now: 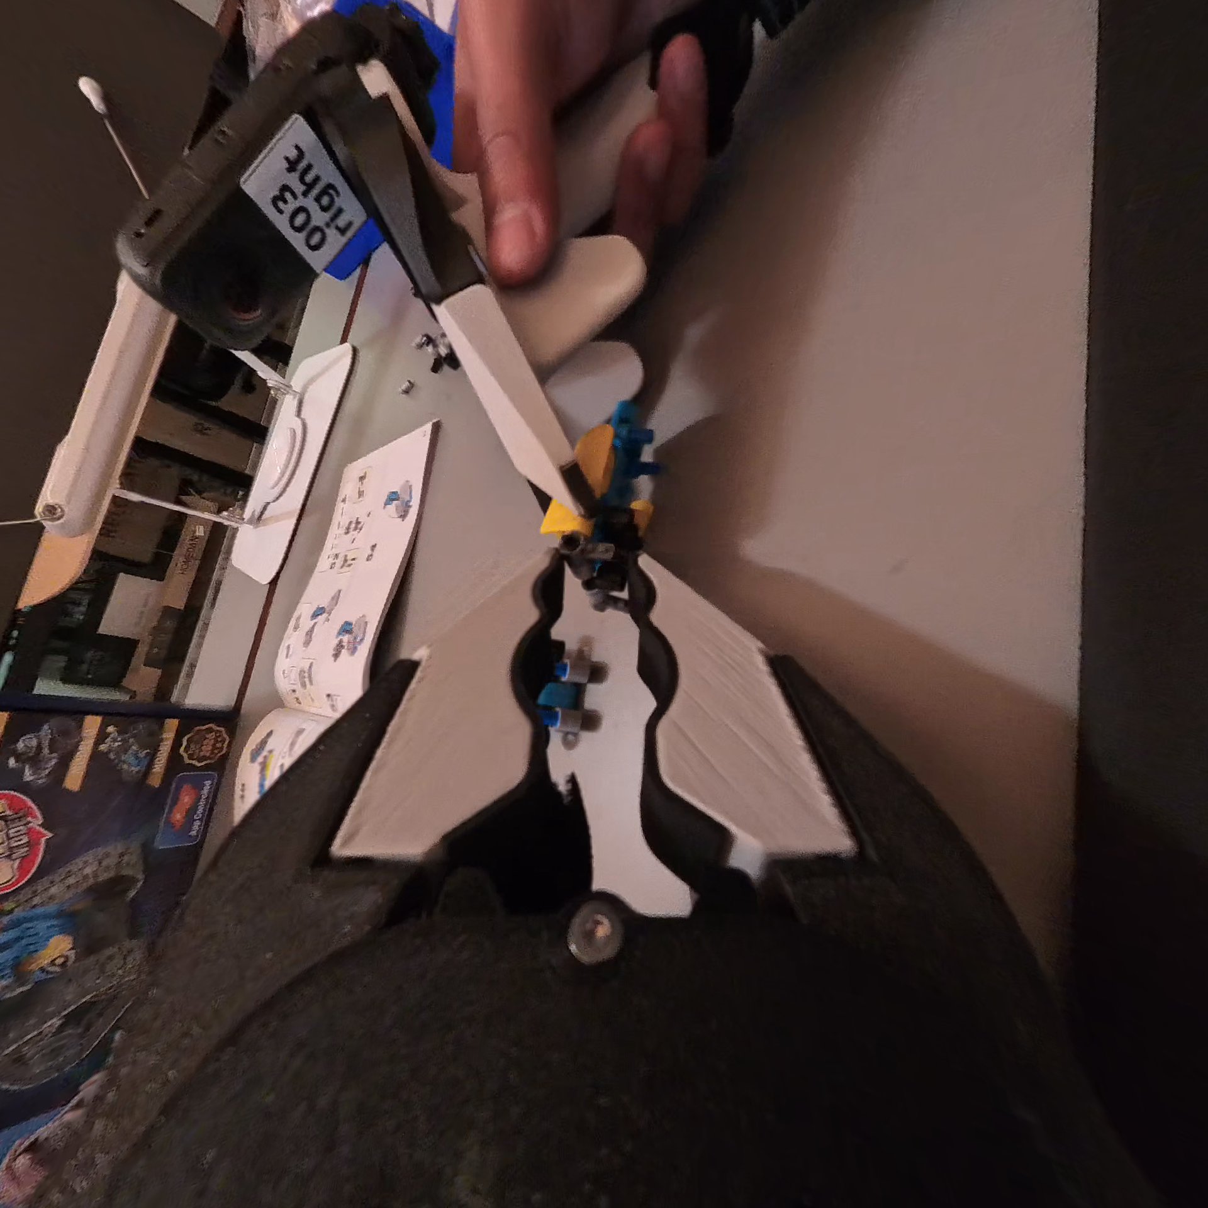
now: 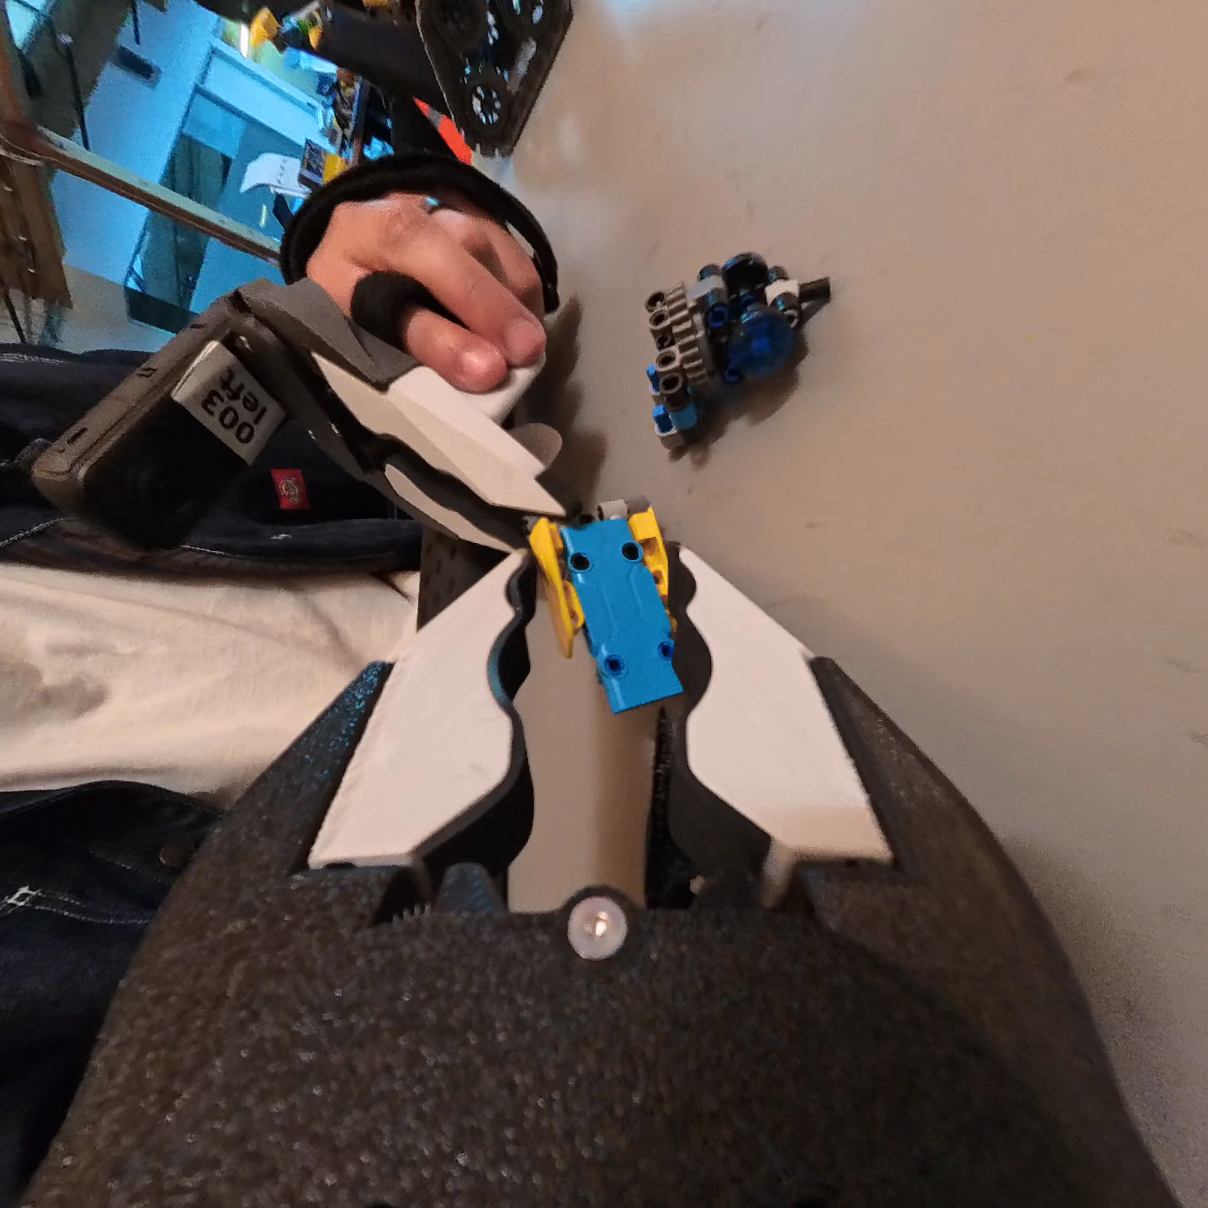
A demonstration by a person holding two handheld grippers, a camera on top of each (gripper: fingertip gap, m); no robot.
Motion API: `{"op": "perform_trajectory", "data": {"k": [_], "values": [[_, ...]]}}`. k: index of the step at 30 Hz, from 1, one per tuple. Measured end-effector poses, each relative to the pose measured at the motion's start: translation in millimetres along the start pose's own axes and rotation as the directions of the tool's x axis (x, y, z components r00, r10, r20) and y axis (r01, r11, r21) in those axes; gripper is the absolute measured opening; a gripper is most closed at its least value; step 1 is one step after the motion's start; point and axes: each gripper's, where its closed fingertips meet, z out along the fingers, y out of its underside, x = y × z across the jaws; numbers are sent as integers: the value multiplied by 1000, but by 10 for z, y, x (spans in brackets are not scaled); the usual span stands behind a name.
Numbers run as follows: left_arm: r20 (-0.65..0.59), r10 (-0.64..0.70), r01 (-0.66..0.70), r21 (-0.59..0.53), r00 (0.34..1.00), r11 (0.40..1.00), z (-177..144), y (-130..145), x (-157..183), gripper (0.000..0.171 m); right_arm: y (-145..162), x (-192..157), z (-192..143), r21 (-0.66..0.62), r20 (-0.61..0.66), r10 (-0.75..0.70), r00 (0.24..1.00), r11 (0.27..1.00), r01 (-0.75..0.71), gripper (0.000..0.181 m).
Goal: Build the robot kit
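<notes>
Blue-yellow brick assy [image 2: 618, 608] is clamped betw. right gripper [image 2: 604, 555] tips above tabletop [image 2: 980, 457]; its dark end is pinched by left gripper [image 1: 598, 555], angled in from left. Both are hand-held.

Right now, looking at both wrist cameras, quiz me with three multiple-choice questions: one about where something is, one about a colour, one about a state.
1. Where is the loose gear assembly?
A. on the table, apart from both grippers
B. in the left gripper
C. on the booklet

2. What colour is the big flat panel on the brick model?
A. red
B. blue
C. green

3. What is the right gripper doing?
A. hanging open over bare table
B. shut on the model
C. shut on a cotton swab

Answers:
1 A, it lies on the table alone.
2 B, blue between yellow side pieces.
3 B, both fingers press the model's sides, while the left gripper grips its other end.
</notes>
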Motion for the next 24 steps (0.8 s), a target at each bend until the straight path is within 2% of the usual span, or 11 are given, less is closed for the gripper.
{"op": "perform_trajectory", "data": {"k": [2, 4, 6, 8, 11, 14, 15, 17, 18, 21, 24], "values": [[-26, -63, 63, -5, 998, 998, 33, 16, -7, 16, -10, 22, -9, 24, -21, -18, 1000, 1000, 18, 45], [-46, -130, 129, -14, 991, 992, 54, 43, -36, 15, -43, 26, -43, 58, -66, -80, 995, 995, 84, 62], [-82, -218, 218, -10, 972, 976, 60, 41, -53, 15, -106, -70, -121, 125, -103, -192, 976, 971, 204, 62], [-126, -308, 309, -6, 943, 951, 63, 30, -69, 15, -76, -70, -170, 99, -216, -312, 925, 936, 339, 61], [-197, -430, 434, -22, 881, 901, 80, 35, -78, 15, -70, 6, -171, -3, -412, -494, 766, 841, 541, 47], [-217, -480, 488, -19, 850, 873, 76, 37, -111, 15, -72, 158, -143, -91, -494, -526, 692, 823, 561, 23], [-211, -488, 497, -16, 847, 868, 71, 47, -129, 15, -92, 143, -137, -66, -486, -519, 704, 825, 562, 21], [-214, -524, 538, 12, 825, 843, 17, 25, -203, 17, -102, 132, -151, 9, -440, -429, 789, 877, 481, 19], [-218, -549, 569, 37, 807, 822, -32, 5, -263, 18, -118, 130, -186, 62, -415, -370, 831, 900, 432, 11], [-284, -638, 680, 81, 716, 728, -166, -44, -368, 29, -210, -118, -301, 273, -229, -275, 934, 903, 333, 11], [-349, -673, 739, 94, 652, 667, -204, -118, -376, 37, -265, -407, -343, 367, -97, -316, 944, 870, 329, 10]]}}
